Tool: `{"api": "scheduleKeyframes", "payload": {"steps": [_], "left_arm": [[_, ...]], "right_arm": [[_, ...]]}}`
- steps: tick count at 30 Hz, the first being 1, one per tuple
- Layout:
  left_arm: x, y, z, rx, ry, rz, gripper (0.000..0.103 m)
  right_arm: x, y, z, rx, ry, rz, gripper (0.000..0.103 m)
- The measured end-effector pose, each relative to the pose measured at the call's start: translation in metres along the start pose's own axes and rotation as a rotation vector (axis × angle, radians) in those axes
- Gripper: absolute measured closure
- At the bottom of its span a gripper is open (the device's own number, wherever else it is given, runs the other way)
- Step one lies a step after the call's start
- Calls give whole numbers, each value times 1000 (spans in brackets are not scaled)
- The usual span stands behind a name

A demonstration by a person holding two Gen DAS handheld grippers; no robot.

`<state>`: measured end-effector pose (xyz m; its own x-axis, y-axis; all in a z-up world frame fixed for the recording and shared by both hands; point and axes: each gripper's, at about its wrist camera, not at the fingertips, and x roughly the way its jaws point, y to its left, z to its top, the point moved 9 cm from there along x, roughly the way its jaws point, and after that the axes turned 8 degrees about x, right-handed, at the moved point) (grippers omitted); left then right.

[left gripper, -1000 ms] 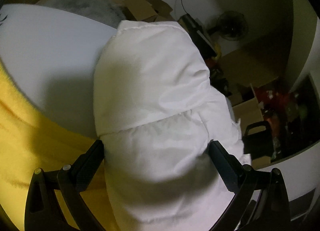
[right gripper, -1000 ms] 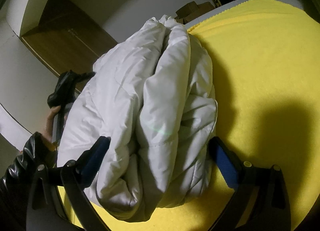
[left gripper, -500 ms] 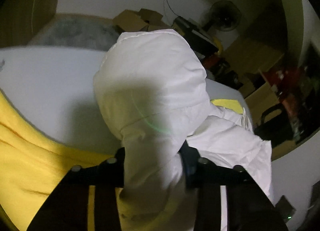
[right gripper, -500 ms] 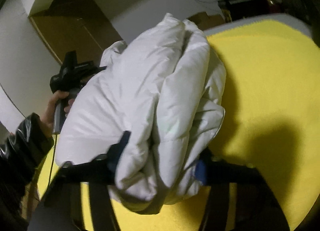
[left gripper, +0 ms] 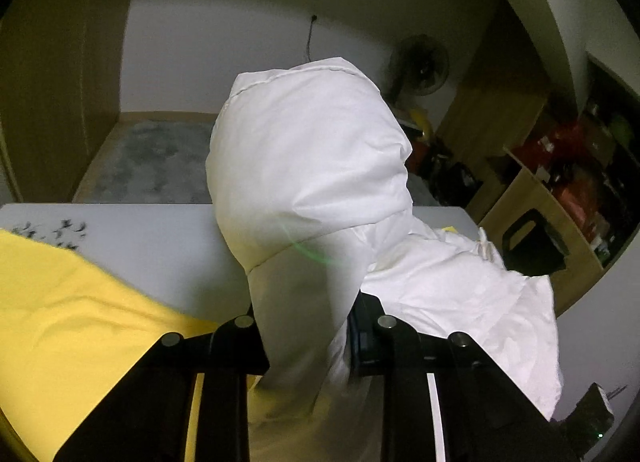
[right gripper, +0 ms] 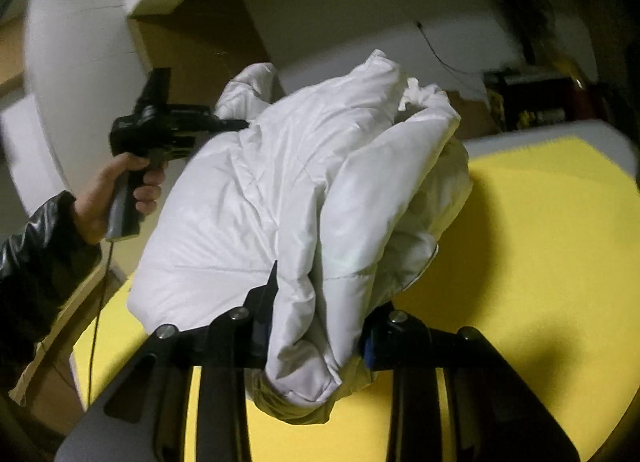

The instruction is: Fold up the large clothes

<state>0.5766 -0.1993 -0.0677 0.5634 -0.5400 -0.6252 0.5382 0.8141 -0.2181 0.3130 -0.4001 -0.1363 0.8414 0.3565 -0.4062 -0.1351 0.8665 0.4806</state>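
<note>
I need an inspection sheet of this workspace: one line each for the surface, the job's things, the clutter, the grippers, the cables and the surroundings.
Surface: yellow cloth spread over a white table.
Job's things: one white puffy jacket, bunched and held above the cloth.
Clutter: small dark marks on the table's far edge; too small to identify.
Grippers: left gripper and right gripper have both just been closing and now pinch the jacket; a hand in a black sleeve holds the left one.
Cables: thin cable hangs from the left gripper's handle; a wall cord.
Surroundings: fan, cardboard boxes, grey rug, wooden wardrobe.
</note>
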Motion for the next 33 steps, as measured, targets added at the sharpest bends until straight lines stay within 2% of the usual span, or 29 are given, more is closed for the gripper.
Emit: {"api": "scheduleKeyframes", "payload": {"steps": [5,10,16,18,20,23,25,26,27,28,30,33], "left_arm": [[-57,22,-43,-70,10,21,79],[-84,28,-102,-65,37,53,79],[-85,39,-167,-71,73,82,79],[-77,46,-193,-54,111,95,79],[-62,57,-218,-87,157,88,78],[-53,57,-227,-49,140,118,78],[-49,55,-228,-15,138,146,72],[-47,55,-227,-7,141,168,66],[-47,56,-227,-10,141,182,61],[-48,57,-227,-17,143,191,59],[-59,62,-227,-38,145,242,54],[-94,68,-228,-38,119,385,52]], "right_arm": [[-32,55,-17,-52,21,33,72],[-46,81,-64,-71,100,71,71],[-48,91,-122,-37,189,78,71],[-47,92,-139,-30,215,73,71],[-42,88,-158,-10,261,63,71],[-31,77,-167,8,272,44,64],[-27,75,-167,20,276,17,55],[-26,74,-170,27,288,5,44],[-24,75,-173,36,300,1,28],[-24,78,-175,43,303,-7,22],[-30,76,-174,54,288,-13,22],[-54,65,-163,53,222,-70,20]]}}
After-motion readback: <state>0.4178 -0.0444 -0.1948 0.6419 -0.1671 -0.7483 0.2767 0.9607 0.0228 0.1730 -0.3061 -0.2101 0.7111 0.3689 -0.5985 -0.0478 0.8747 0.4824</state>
